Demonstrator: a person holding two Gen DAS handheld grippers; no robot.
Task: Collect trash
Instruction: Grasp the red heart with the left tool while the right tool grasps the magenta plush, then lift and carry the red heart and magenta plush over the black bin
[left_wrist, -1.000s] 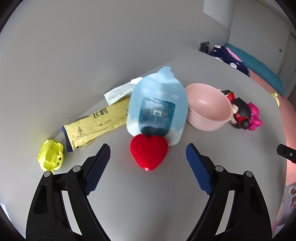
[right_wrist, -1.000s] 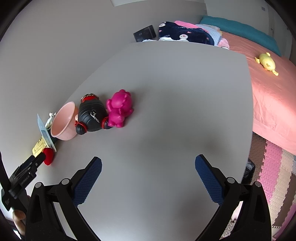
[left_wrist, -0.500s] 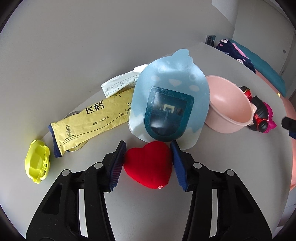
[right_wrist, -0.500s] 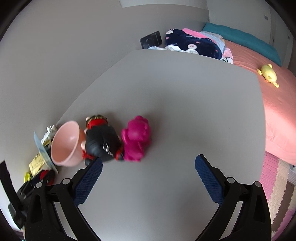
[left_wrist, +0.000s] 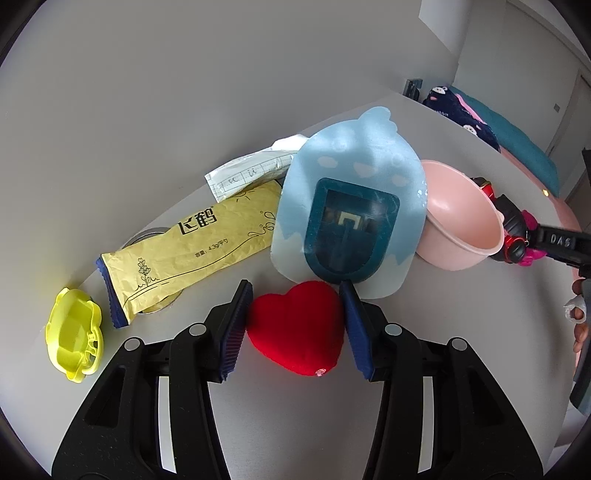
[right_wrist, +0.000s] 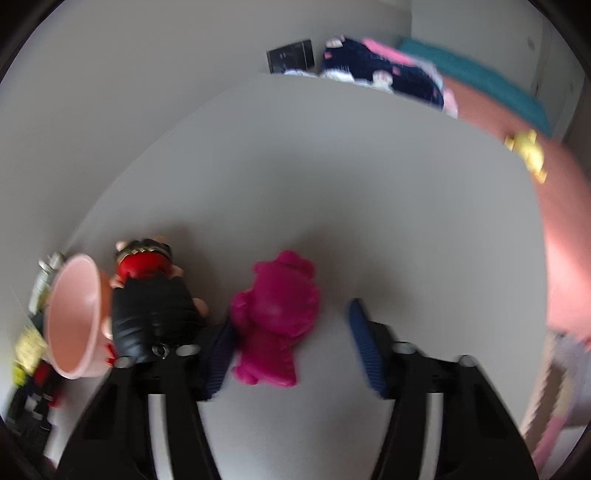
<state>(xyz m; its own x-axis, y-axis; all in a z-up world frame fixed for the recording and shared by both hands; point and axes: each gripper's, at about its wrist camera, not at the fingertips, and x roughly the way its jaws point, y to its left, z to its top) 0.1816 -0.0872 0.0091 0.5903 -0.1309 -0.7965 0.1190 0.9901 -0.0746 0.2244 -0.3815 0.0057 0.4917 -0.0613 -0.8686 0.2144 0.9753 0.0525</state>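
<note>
On the grey table (left_wrist: 461, 332) my left gripper (left_wrist: 294, 295) is shut on a red plush heart (left_wrist: 295, 328), both blue pads pressing its sides. Behind the heart lie a yellow packet (left_wrist: 188, 251), a white paper wrapper (left_wrist: 251, 173) and a light blue flat piece with a dark window (left_wrist: 351, 206). My right gripper (right_wrist: 291, 317) is closing around a magenta bear figure (right_wrist: 280, 295). Its left pad touches the bear, while the right pad stands off with a gap. The right wrist view is blurred.
A pink bowl (left_wrist: 458, 218) sits right of the blue piece, with a black and red figure (right_wrist: 151, 306) beside it. A yellow plastic piece (left_wrist: 74, 334) lies at the far left. A pink bed (right_wrist: 565, 221) with a yellow toy (right_wrist: 528, 151) borders the table's right side.
The left jaws came in over the red heart and shut on it. The right gripper moved toward the magenta bear and its jaws narrowed around it.
</note>
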